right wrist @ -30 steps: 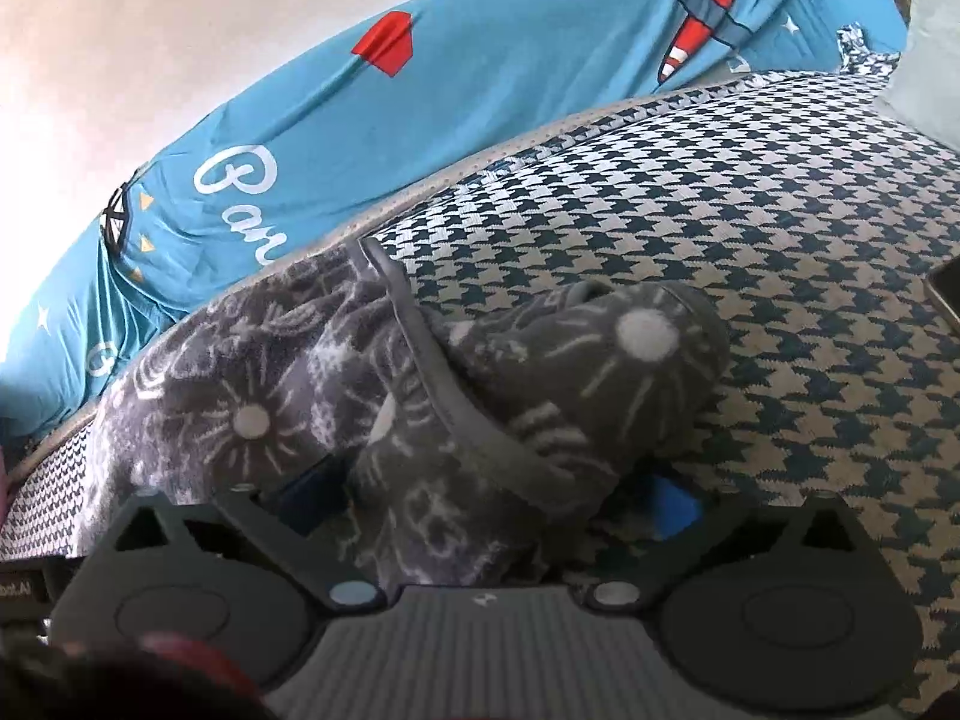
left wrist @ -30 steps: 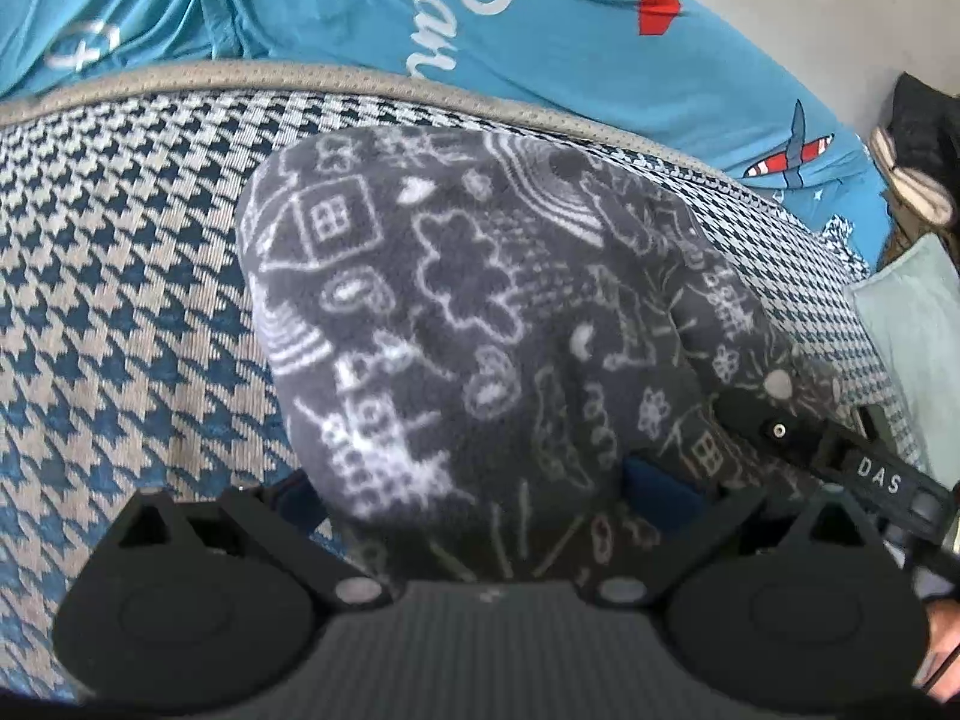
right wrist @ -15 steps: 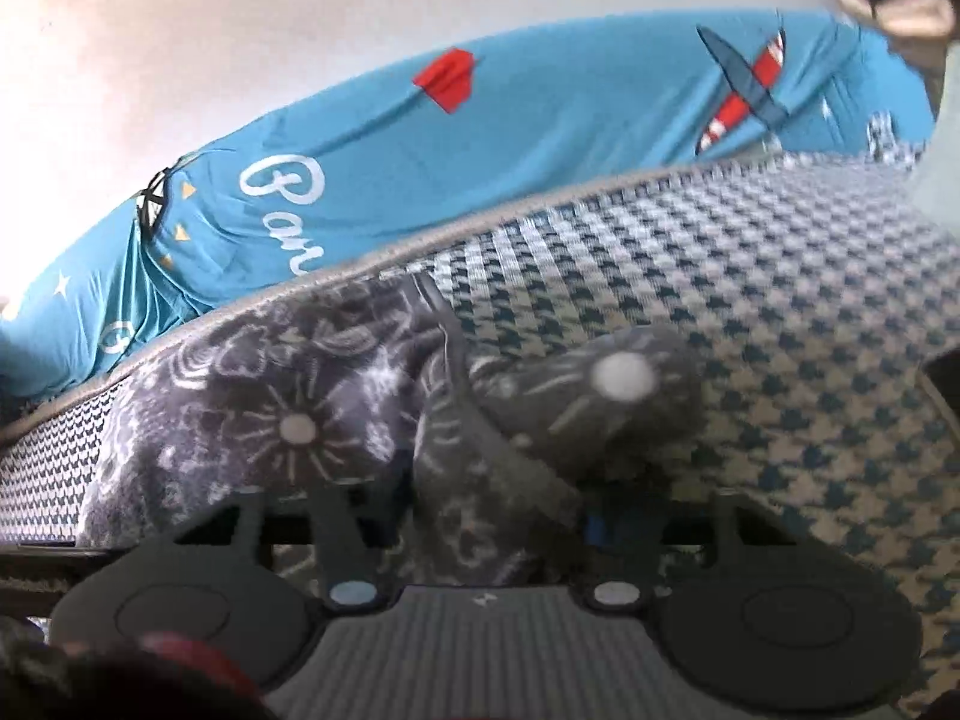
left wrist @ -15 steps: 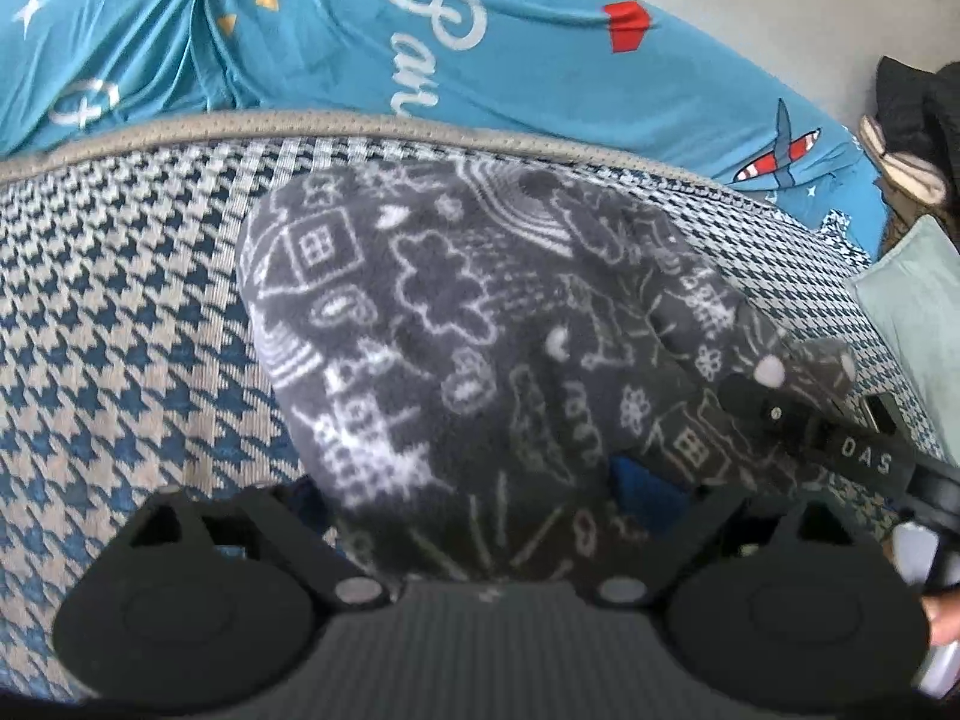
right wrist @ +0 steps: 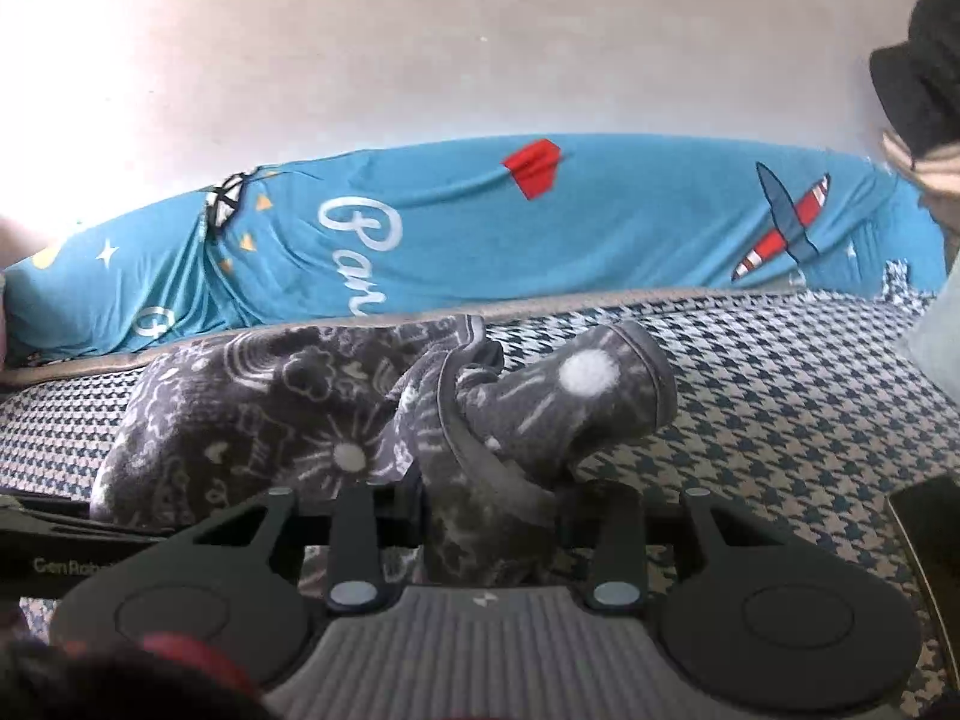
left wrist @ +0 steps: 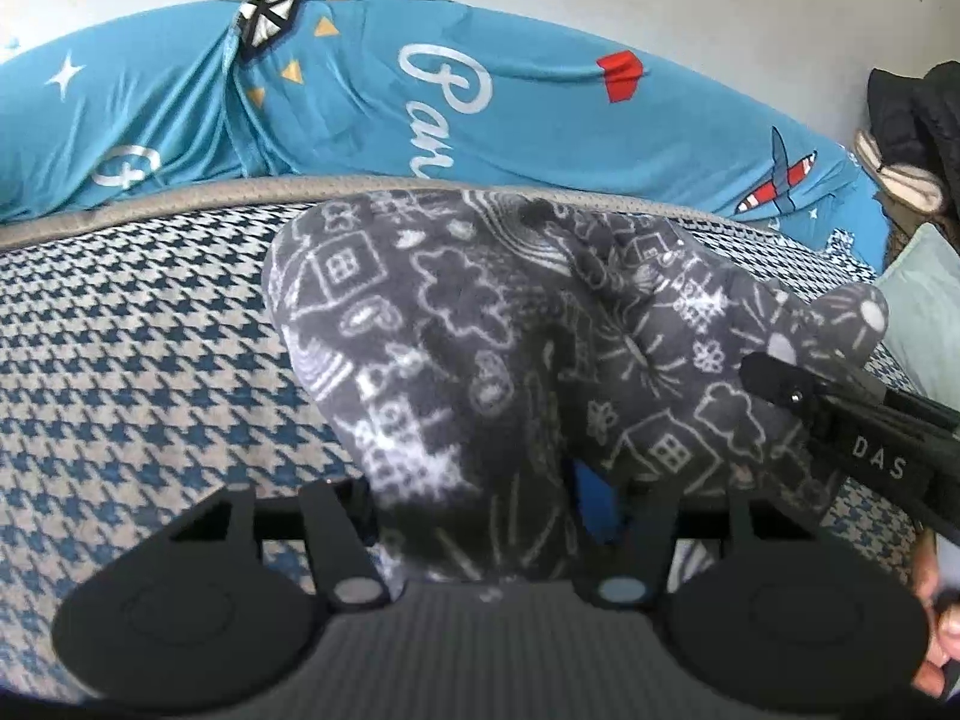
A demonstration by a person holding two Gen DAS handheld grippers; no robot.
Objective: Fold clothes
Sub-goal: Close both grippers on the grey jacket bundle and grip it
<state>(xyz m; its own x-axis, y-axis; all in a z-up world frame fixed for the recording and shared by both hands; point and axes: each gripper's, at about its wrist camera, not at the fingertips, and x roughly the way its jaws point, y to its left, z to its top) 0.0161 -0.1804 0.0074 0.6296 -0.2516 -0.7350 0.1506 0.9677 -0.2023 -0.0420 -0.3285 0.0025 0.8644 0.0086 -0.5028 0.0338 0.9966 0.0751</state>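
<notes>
- Both tongs have risen since a second ago: the white wall now fills more of each view, and the grey garment is lifted higher off the bed.
- Left wrist view: the left tongs (left wrist: 480, 516) are clenched on the grey garment (left wrist: 480, 324), a fleece piece with white drawings of houses, clouds and flowers. It bulges up in front of the camera and covers the middle of the view.
- Under it lies the bed (left wrist: 138, 372) with a blue and white houndstooth cover. Behind the bed edge is a blue sheet (left wrist: 540, 120) with white script, a red paper plane and an aeroplane.
- At the right edge the right tongs (left wrist: 852, 420) reach into the same garment, and part of a hand (left wrist: 936, 630) shows in the corner.
- Right wrist view: the right tongs (right wrist: 489, 528) grip a bunched fold of the garment (right wrist: 288, 408) with a grey hem band. One rounded end sticks out to the right, above the bed (right wrist: 780, 420).
- A dark flat object (right wrist: 930, 534) lies on the bed at the right edge; I cannot tell what it is.
</notes>
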